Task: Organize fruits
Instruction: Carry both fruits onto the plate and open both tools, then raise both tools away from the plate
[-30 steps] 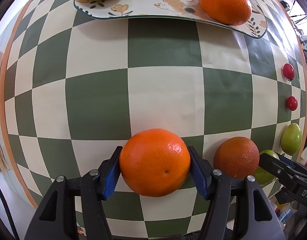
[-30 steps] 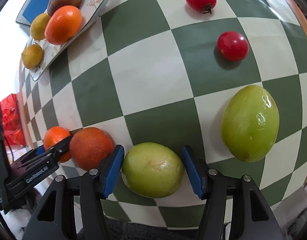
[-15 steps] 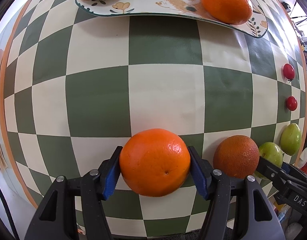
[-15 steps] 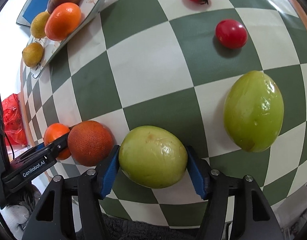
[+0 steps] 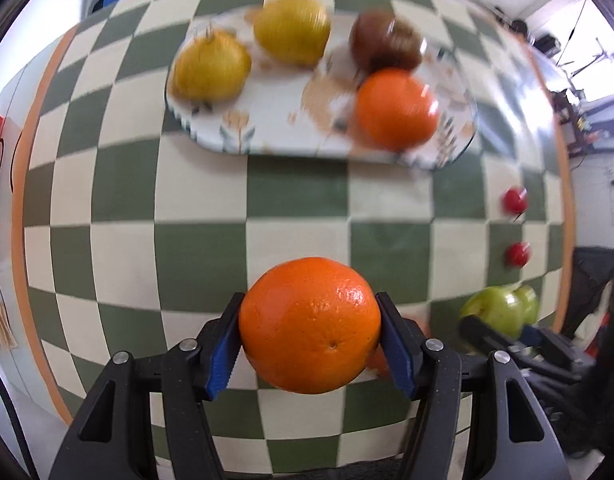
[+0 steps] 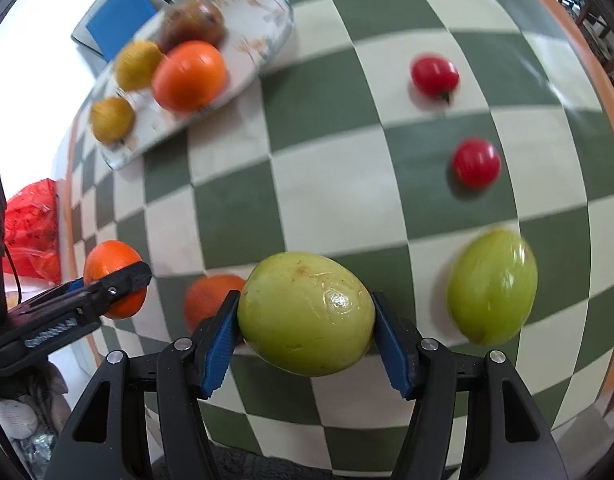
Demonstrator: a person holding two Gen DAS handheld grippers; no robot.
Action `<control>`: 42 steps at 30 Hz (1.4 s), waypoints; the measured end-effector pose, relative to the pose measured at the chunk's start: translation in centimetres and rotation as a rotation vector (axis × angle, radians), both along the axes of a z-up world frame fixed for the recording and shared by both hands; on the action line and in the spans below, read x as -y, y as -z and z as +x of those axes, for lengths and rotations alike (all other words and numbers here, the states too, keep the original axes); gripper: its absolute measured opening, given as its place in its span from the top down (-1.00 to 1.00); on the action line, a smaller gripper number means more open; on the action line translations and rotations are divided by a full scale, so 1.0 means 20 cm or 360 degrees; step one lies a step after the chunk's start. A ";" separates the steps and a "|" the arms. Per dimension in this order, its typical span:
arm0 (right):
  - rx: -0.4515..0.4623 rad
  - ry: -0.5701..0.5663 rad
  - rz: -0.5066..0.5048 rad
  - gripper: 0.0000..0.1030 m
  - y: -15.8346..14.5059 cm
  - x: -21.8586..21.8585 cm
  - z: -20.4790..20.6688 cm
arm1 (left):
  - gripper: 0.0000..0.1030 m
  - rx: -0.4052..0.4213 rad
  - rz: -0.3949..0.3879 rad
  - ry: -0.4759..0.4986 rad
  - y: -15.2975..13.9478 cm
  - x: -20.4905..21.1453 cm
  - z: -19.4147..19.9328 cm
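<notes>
- Left gripper: blue pads clamped tight on a round, bright orange, up off the green-and-cream checkered tablecloth.
- Right gripper: squeezed onto a shiny, smooth green fruit, also lifted.
- Oval floral plate beyond holds 2 yellow fruits, 1 brown, 1 orange.
- 2 red cherry tomatoes and another green fruit sit on the cloth.

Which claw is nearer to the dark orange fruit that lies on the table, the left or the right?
Right. The dark orange fruit lies just beside the right claw, behind its left finger. The left claw, holding an orange, is farther off on the fruit's other side.
</notes>
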State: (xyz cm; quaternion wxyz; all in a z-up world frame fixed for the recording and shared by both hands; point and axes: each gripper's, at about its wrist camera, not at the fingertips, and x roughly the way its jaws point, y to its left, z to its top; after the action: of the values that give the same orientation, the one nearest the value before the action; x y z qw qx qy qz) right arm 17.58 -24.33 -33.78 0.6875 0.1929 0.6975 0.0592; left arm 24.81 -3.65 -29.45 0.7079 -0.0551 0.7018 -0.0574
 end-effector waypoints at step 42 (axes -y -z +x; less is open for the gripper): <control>0.0296 -0.0176 -0.0411 -0.90 -0.23 -0.08 0.86 | -0.87 0.0189 0.0224 -0.0111 -0.10 -0.07 0.61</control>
State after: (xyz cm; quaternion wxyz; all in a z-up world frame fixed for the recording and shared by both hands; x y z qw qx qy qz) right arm 34.82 -22.81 -29.18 0.7640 0.0578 0.6422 0.0245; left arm 36.94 -2.23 -27.48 0.7520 -0.0261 0.6585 0.0135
